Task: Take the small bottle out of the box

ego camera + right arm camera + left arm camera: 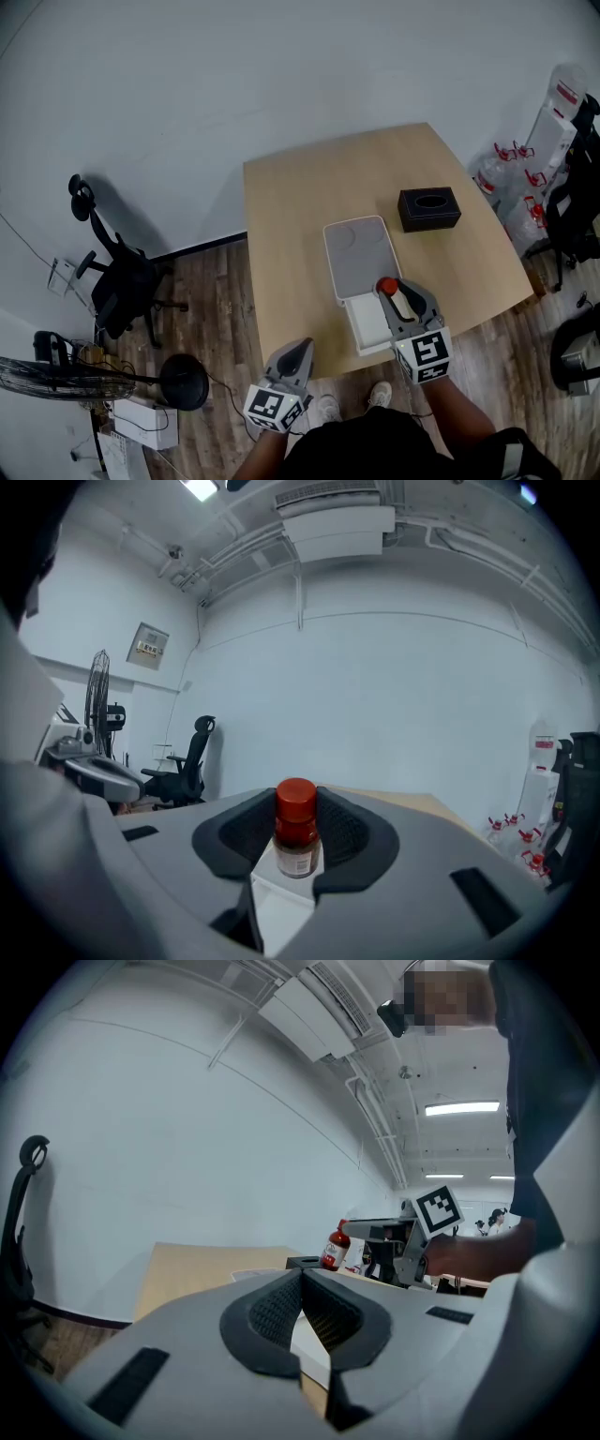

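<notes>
**A:** Start with the head view. Where's the small bottle point(388, 288)?

**B:** It's pinched in the right gripper point(398, 298), red cap up, over the open white box point(367, 326). The box sits at the near edge of the wooden table point(300, 206). Its grey lid point(359, 255) is folded back flat on the tabletop.

**A:** Anything else on the table?

**B:** A black tissue box point(429, 208), a bit beyond the lid and to the right, not touching it. The left gripper point(292, 359) hangs off the near edge of the table, to the left of the white box and apart from it. A black office chair point(117, 281) stands on the wood floor at the left.

**A:** What does the left gripper view give?

**B:** Its two black pads meet at the tips with nothing between them, so that claw is closed and empty. Past them the right gripper shows with its marker cube point(438, 1208). The bottle stands upright at its tip, clear above the table.

**A:** And the right gripper view?

**B:** The claw is narrow, both ribbed pads pressing the bottle's sides just under the red cap. The label faces the camera. The white inside of the box shows below the bottle, which doesn't touch it. The chair and a standing fan point(97, 682) are by the far wall at the left.
</notes>
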{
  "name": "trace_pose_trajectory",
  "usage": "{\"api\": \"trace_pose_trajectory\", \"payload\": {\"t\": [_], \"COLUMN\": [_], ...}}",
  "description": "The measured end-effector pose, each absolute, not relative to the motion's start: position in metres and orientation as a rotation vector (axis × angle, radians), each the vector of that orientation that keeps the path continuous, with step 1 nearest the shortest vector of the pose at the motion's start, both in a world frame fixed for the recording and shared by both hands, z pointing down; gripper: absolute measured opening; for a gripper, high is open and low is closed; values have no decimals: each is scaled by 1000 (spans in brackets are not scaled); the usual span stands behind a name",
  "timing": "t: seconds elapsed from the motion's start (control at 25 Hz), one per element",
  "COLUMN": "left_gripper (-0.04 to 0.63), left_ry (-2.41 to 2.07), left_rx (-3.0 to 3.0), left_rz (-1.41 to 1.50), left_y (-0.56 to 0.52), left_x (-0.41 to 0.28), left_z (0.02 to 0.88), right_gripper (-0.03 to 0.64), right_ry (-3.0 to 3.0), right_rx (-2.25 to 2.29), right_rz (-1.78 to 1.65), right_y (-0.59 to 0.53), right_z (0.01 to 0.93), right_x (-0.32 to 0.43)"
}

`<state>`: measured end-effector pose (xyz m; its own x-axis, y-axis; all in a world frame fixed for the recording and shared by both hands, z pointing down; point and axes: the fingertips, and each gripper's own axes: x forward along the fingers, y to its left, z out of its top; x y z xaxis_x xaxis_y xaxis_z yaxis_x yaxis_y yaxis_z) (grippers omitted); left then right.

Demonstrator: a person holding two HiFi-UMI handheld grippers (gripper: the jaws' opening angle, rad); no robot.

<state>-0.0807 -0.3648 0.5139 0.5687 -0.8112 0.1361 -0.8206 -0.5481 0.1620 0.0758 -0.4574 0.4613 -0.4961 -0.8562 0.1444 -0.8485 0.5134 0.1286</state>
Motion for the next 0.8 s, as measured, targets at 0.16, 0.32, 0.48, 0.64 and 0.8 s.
{"api": "trace_pose_trajectory", "payload": {"t": [0.16,0.32,0.48,0.64,0.8], "left_gripper": [12,12,13,12,14], "left_ry": [-1373,-1387,-1392,-1389,-1390], "left_rx": [2602,2599,2600,2592,2593], "left_rz": [54,42,27,25,22], "left_y": [-365,-366,-367,-366,-366], "left_x": [-80,-84,-86,-87,-88], "left_z": [510,504,504,506,505], "right_gripper": [143,143,143,143,143], "right_ry": [-2618,-2673,-2695,-2682,-2656], "right_rx": [1468,1478,1475,1470,1478], "right_rz": [-126,-198,-244,-248,-223], "right_y": [-450,-441,-438,-438,-440], "right_z": [425,391,371,373,381], "right_x": [75,72,71,70,73]}}
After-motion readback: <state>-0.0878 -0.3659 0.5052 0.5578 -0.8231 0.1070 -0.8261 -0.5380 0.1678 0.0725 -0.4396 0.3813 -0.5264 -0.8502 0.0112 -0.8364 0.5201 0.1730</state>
